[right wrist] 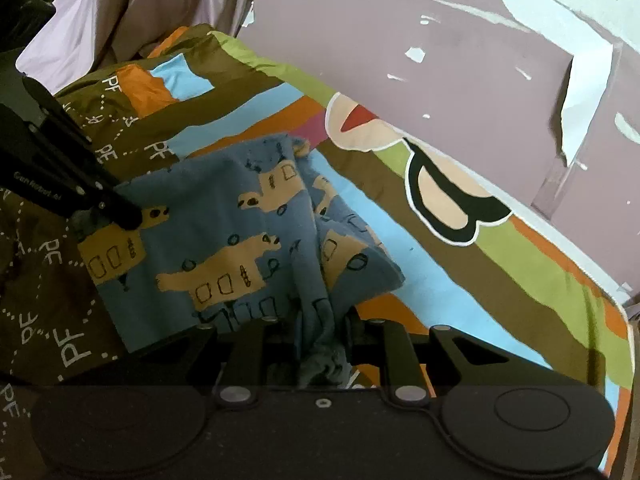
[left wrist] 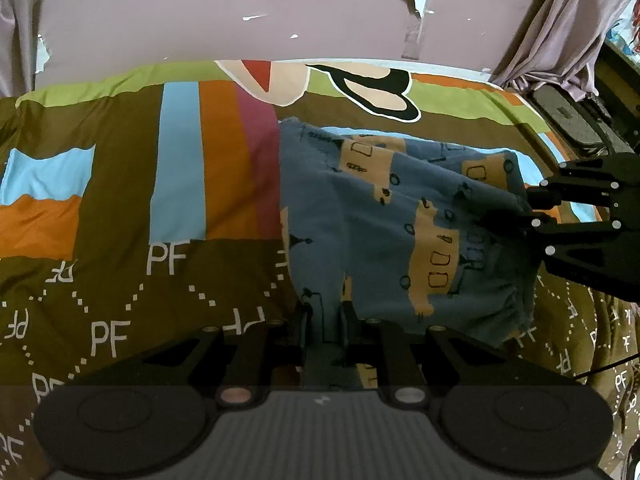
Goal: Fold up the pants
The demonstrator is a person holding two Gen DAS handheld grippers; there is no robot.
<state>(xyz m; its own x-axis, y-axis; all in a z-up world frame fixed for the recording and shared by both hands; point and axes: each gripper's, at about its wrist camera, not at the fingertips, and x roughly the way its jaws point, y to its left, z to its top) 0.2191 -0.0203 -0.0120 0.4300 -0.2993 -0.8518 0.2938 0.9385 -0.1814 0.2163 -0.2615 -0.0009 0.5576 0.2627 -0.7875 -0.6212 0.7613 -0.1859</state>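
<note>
A bed fills both views, covered by a brown bedspread (left wrist: 120,208) with blocks of sky blue, orange, magenta and lime green, white dotted lines, repeated white "PF" letters and part of a large cartoon figure along its far edge. Beyond the bed stands a mauve wall (left wrist: 240,20) with many white patches where paint has flaked off. Pale lilac curtains (right wrist: 132,8) hang at the corners of the room. The pants (left wrist: 392,232), blue with tan animal shapes and black line drawings, lie bunched on the bedspread between the two grippers. The left gripper (left wrist: 326,312) has its jaws narrowed onto a fold of the blue cloth at the near edge of the pants. The right gripper (right wrist: 322,320) has its jaws closed on a twisted, gathered bunch of the same cloth, which rises from the bed straight ahead of it. In each view the other gripper shows only in part, cut off at the frame edge, its tips on the pants. A dark object to the far right of the left jaws, past the bed's edge, is too dim to identify. The pants' waistband and leg ends cannot be told apart in the crumpled cloth.
</note>
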